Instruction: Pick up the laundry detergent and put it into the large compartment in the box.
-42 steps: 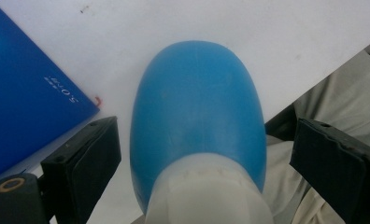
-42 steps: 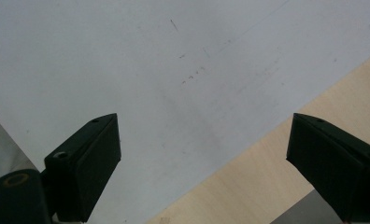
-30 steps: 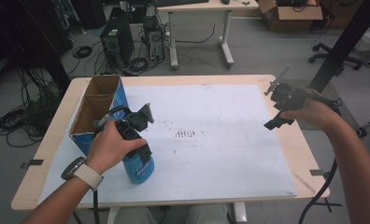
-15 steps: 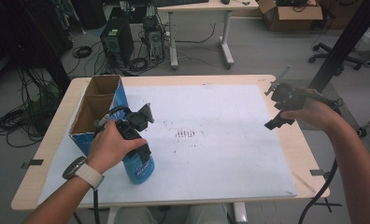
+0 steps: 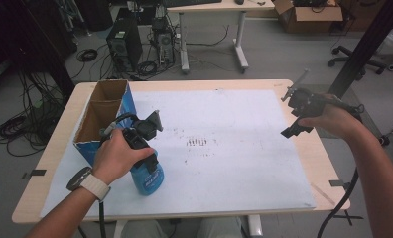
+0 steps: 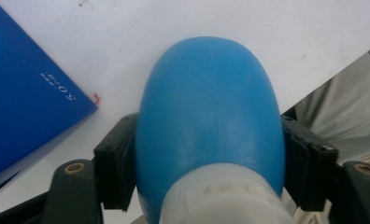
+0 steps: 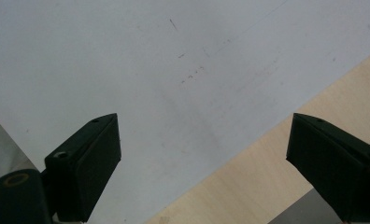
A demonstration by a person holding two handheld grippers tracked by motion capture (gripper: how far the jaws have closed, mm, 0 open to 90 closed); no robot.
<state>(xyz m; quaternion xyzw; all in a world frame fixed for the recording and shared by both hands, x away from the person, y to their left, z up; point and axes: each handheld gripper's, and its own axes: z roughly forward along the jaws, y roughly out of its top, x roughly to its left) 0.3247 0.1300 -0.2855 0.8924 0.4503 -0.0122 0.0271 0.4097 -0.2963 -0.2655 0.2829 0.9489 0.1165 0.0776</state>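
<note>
Lower left of the high view: we see the left gripper w/ jaws clenched on a blue bottle standing on the white mat, just beside the blue cardboard box. Right gripper, at the frame's right edge, hangs over the mat's border, jaws spread wide, nothing between them.

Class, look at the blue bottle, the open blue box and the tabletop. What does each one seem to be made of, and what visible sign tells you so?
Blue bottle: likely plastic, smooth with a soft sheen and a whitish collar; the left tongs clamp it.
Blue box: cardboard, with brown raw inner walls and a printed blue outside.
Tabletop: probably pale wood or laminate at its bare edge, under a matte white sheet marked with scuffs.
</note>
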